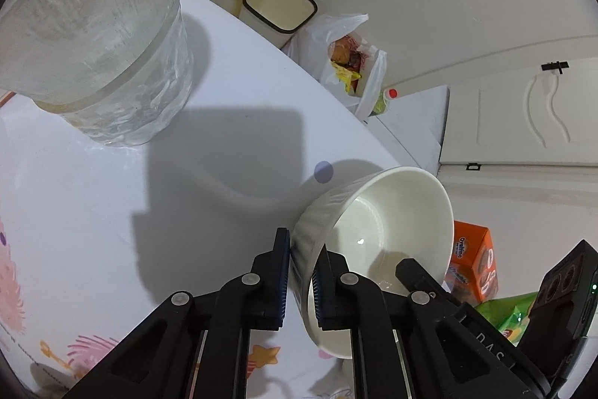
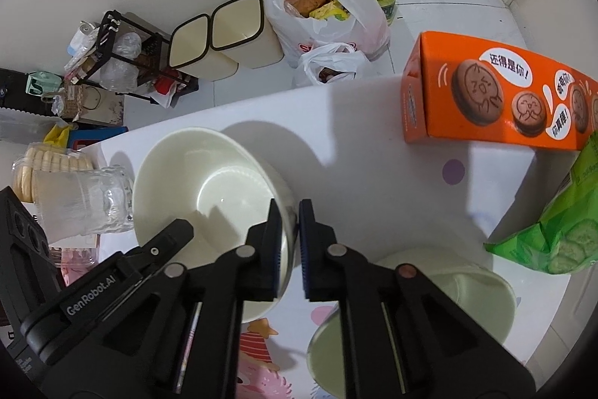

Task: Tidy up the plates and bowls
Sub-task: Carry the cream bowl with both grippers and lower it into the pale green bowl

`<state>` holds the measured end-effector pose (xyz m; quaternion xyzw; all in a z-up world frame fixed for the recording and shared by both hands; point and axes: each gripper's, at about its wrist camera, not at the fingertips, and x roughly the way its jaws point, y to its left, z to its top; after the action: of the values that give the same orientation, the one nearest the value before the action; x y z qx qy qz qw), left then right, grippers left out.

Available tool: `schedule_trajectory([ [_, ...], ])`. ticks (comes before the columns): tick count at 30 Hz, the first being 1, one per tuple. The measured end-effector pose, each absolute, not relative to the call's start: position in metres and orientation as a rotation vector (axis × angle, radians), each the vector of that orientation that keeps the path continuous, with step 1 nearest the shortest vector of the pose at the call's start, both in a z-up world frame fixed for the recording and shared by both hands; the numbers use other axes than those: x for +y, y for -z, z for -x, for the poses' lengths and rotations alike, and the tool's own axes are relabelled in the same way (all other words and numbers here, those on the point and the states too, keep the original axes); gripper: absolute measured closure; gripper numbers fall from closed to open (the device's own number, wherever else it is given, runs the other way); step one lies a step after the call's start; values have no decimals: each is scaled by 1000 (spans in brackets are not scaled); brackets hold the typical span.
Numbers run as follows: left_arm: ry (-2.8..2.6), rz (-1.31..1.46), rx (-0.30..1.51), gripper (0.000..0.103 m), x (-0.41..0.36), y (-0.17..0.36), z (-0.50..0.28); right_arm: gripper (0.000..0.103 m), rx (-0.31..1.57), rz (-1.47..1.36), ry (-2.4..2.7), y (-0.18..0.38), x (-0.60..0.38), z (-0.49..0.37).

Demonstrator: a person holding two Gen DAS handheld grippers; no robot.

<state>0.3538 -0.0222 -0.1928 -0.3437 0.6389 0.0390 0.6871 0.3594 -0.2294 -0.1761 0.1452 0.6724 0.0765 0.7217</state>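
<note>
A white ribbed bowl (image 1: 377, 212) (image 2: 209, 182) is tilted at the edge of the white, cartoon-printed table (image 1: 93, 193). My left gripper (image 1: 302, 251) is shut on the bowl's wall, one pad outside and one inside. My right gripper (image 2: 290, 214) is shut on the opposite wall of the same bowl. A finger of the right gripper (image 1: 415, 273) shows inside the bowl in the left wrist view. A finger of the left gripper (image 2: 168, 238) shows at the bowl's left rim in the right wrist view. A second white bowl (image 2: 471, 290) sits on the table under the right gripper, partly hidden.
A clear glass tumbler (image 1: 97, 43) (image 2: 86, 204) stands close to the left of the bowl. An orange biscuit box (image 2: 486, 92) and a green snack bag (image 2: 560, 234) lie to the right. Beyond the table edge, two cream bins (image 2: 224, 32) and plastic bags (image 2: 325, 10) stand on the floor.
</note>
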Motion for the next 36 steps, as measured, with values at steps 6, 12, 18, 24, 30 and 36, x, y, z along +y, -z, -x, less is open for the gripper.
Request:
schedule_trajectory([
  [6, -84, 773, 1430, 94, -20, 194, -354, 94, 1468, -307, -159, 174, -227, -356],
  [12, -79, 753, 1422, 95, -16, 184, -348, 95, 1459, -302, -166, 170, -222, -350],
  [18, -63, 732, 1402, 95, -15, 168, -337, 95, 1432, -295, -179, 154, -218, -335],
  [24, -22, 688, 1379, 95, -16, 143, -311, 94, 1400, -298, -181, 131, -218, -307],
  [30, 0, 647, 1379, 96, -24, 125, -272, 94, 1379, -285, -187, 109, -219, -266],
  [36, 15, 603, 1398, 96, -39, 116, -230, 94, 1389, -288, -181, 99, -223, -223],
])
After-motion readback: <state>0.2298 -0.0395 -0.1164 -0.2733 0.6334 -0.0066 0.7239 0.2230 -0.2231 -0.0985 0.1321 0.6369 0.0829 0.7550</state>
